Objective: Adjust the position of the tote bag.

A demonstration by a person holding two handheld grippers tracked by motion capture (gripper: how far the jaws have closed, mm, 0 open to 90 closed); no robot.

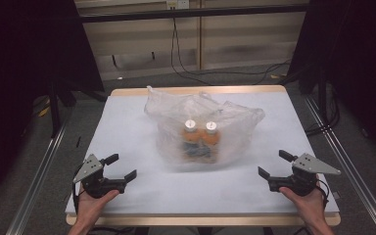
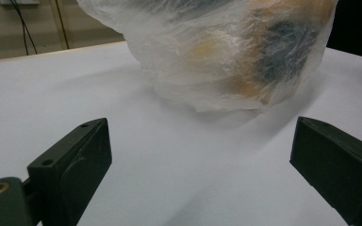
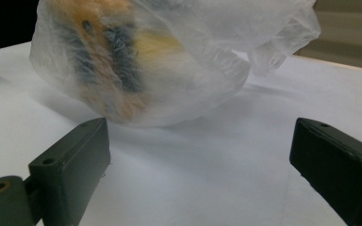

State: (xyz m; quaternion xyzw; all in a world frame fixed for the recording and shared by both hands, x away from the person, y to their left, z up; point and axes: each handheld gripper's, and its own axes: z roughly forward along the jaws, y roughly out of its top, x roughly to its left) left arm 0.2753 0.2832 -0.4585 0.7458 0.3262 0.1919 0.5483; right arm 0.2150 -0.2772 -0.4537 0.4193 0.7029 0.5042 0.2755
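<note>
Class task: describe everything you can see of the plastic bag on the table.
The bag is thin, translucent, crinkled plastic, sitting mid-table on the white table. Its top is loosely bunched, rising in wrinkled peaks. Inside stand two orange bottles with white caps, side by side, blurred by the film. Neither claw touches it; both are open and apart from it.

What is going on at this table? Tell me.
A person sits at the table with a hand-held gripper in each hand. The left hand-held gripper and right hand-held gripper rest near the front edge, both open and holding nothing. Between them, farther back, a clear plastic bag holds two white-capped orange bottles, untouched.
</note>
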